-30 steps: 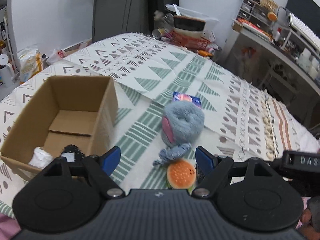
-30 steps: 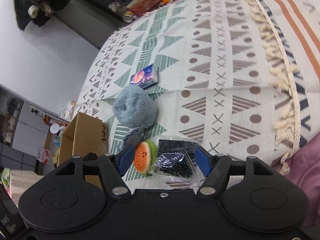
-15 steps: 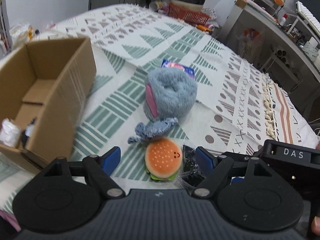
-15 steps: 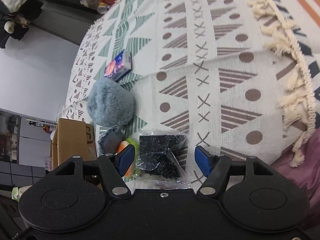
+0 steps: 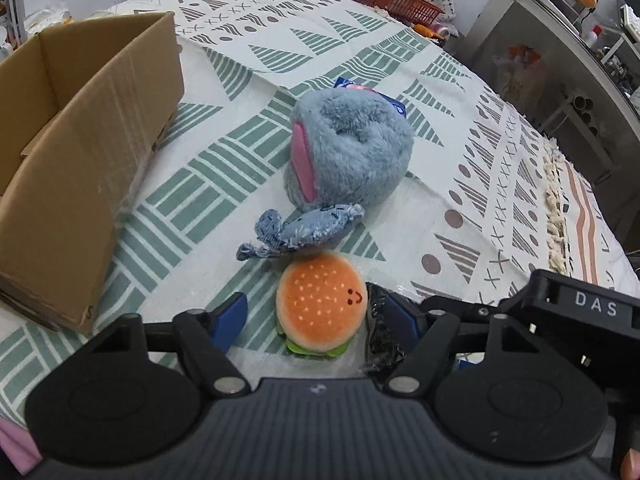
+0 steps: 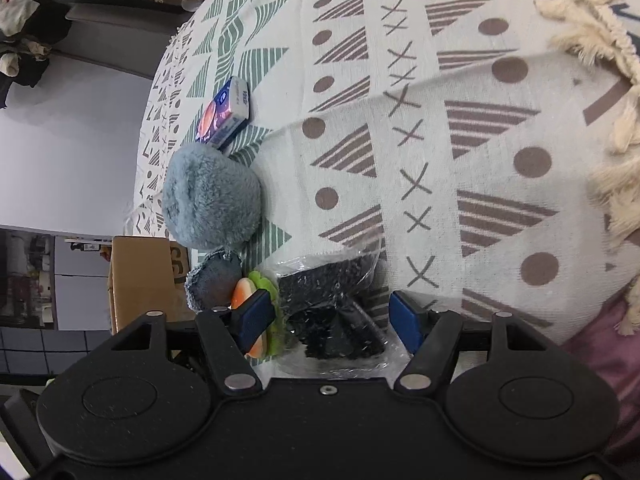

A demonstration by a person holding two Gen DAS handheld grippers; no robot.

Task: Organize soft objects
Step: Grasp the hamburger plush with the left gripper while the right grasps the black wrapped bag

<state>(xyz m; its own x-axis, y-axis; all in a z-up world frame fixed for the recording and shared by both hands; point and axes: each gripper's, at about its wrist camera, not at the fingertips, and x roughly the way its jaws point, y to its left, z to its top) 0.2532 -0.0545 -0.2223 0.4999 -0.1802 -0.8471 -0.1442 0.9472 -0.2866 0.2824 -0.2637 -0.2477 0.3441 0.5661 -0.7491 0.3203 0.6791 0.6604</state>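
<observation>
Lots is half hidden here. The blue tissue pack (image 5: 370,90) is mostly tucked behind the fluffy grey-blue plush (image 5: 348,148) in the left wrist view; the right wrist view shows it whole, touching the plush's far side. The cardboard box (image 5: 84,152) runs off the left edge of frame, so I can't see what's inside. The clear bag of black stuff (image 6: 332,308) is hard to read, could be fabric or some bristly material, can't tell. Its near end disappears under the tongs body.

All of it sits on the patterned bedspread (image 5: 460,168), toward the near edge of the bed, the box out by the left edge.

Left tongs (image 5: 316,316): spread wide, the little burger plush (image 5: 322,306) sitting between the blue pads with a gap on the left side, not squeezed. The right pad is right up against the black bag. A small denim-blue scrap of cloth (image 5: 300,232) lies between burger and big plush, touching both.

Right tongs (image 6: 332,318): also spread, straddling the bag, left pad between the burger and the bag. Not pinching anything.
</observation>
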